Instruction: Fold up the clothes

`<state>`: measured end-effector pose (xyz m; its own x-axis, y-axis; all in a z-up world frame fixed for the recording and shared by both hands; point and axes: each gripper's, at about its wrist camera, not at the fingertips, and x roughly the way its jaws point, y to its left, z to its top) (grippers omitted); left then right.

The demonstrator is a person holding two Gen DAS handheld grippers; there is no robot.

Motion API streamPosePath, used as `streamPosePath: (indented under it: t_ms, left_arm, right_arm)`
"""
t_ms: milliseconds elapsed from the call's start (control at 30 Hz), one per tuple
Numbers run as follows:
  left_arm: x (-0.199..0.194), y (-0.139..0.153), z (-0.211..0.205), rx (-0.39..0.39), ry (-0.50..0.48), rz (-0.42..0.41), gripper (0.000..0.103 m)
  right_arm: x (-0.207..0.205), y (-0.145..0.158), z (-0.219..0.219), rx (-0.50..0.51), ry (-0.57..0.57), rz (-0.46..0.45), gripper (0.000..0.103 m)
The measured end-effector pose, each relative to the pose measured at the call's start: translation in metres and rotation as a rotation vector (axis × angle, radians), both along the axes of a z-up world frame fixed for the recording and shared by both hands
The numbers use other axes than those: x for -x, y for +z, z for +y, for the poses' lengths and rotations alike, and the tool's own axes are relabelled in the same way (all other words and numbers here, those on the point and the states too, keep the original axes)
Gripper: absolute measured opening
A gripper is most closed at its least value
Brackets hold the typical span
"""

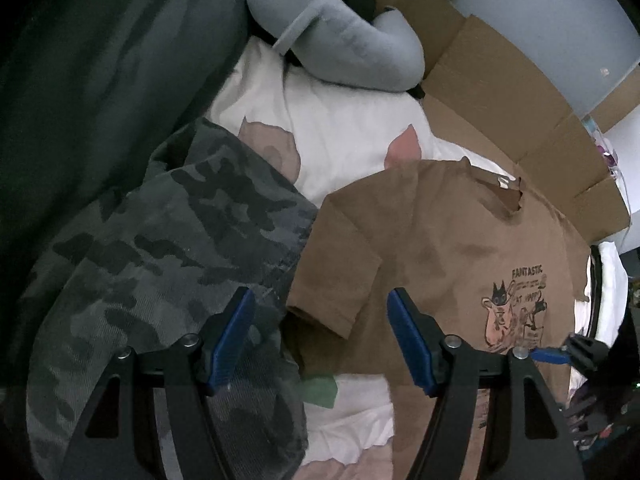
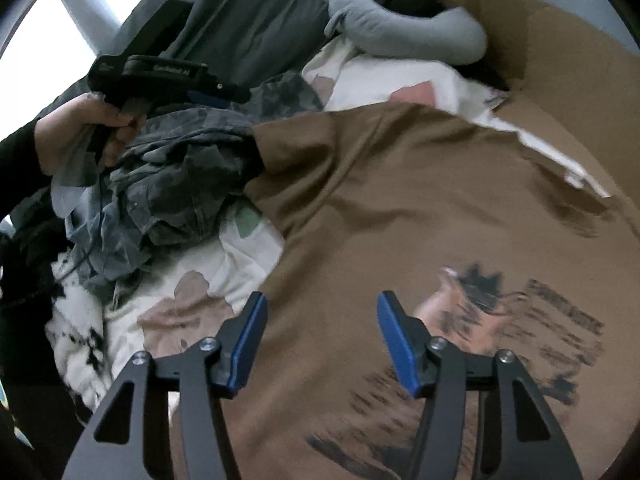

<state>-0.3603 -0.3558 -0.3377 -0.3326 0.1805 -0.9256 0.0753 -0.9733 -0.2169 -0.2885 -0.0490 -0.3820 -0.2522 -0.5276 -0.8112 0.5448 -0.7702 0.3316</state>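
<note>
A brown T-shirt [image 1: 440,248] with a cartoon print [image 1: 516,312] lies spread face up on the bed. My left gripper [image 1: 320,296] hangs open above the shirt's short sleeve [image 1: 332,304], with nothing between its blue pads. To its left a camouflage garment [image 1: 180,232] lies crumpled, touching the sleeve. My right gripper [image 2: 322,298] is open over the body of the brown T-shirt [image 2: 380,184], near the blurred print [image 2: 500,320], with only flat cloth below it. In the right wrist view a hand [image 2: 80,132] holds the left gripper's black body [image 2: 160,72] above the camouflage garment [image 2: 192,168].
A white bedsheet [image 1: 352,132] with pink patches lies under the clothes. A grey curved pillow [image 1: 328,36] sits at the far end. Flattened cardboard [image 1: 500,92] runs along the right side. A dark grey blanket [image 1: 100,60] lies far left, more crumpled clothes [image 2: 92,208] at near left.
</note>
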Motion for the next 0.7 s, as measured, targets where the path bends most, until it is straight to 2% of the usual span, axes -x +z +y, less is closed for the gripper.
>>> streamPosePath:
  t_ms: [167, 233, 300, 367, 433, 600, 700]
  left_arm:
    - [0.011, -0.012, -0.007, -0.035, -0.06, -0.037, 0.069]
    - [0.015, -0.017, -0.011, -0.056, -0.076, -0.059, 0.062]
    - [0.018, -0.023, -0.015, -0.076, -0.085, -0.086, 0.06]
    - [0.02, -0.028, -0.02, -0.103, -0.084, -0.106, 0.06]
    - [0.023, -0.031, -0.024, -0.132, -0.085, -0.12, 0.054]
    - [0.03, -0.039, -0.027, -0.161, -0.105, -0.144, 0.054]
    - [0.034, -0.049, -0.032, -0.207, -0.094, -0.174, 0.054]
  right_arm:
    - [0.018, -0.013, -0.029, 0.087, -0.082, -0.007, 0.049]
    - [0.025, -0.017, -0.037, 0.131, -0.131, -0.028, 0.049]
    - [0.029, -0.021, -0.05, 0.161, -0.164, -0.042, 0.049]
    - [0.03, -0.024, -0.064, 0.173, -0.166, -0.048, 0.049]
    - [0.032, -0.03, -0.078, 0.179, -0.166, -0.054, 0.049]
    - [0.038, -0.049, -0.106, 0.195, -0.178, -0.09, 0.049]
    - [0.043, -0.058, -0.12, 0.18, -0.178, -0.094, 0.049]
